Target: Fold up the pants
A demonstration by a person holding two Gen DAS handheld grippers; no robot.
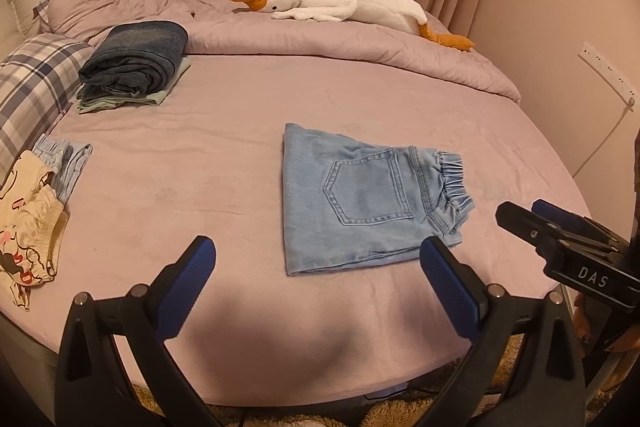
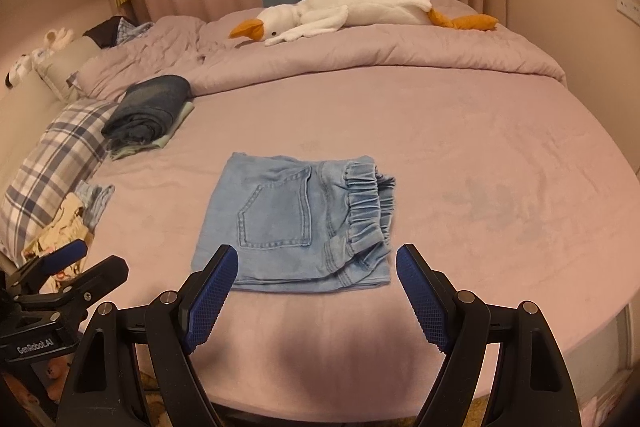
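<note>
Pants (image 2: 294,223) — just beyond open jaws

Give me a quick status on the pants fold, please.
Left gripper and right gripper open, empty. Light denim pants folded flat on bed. Nothing in the way.

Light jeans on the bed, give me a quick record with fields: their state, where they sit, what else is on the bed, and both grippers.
jeans: light jeans folded into a compact rectangle, back pocket up, elastic waistband toward the right
place: flat on the bed, near its front edge
left gripper: open, empty, above the bed edge
right gripper: open, empty, just short of the jeans
stack: dark jeans folded on a pale green garment, far left
unfolded clothes: heap at the left edge
toy: plush goose on the duvet
</note>
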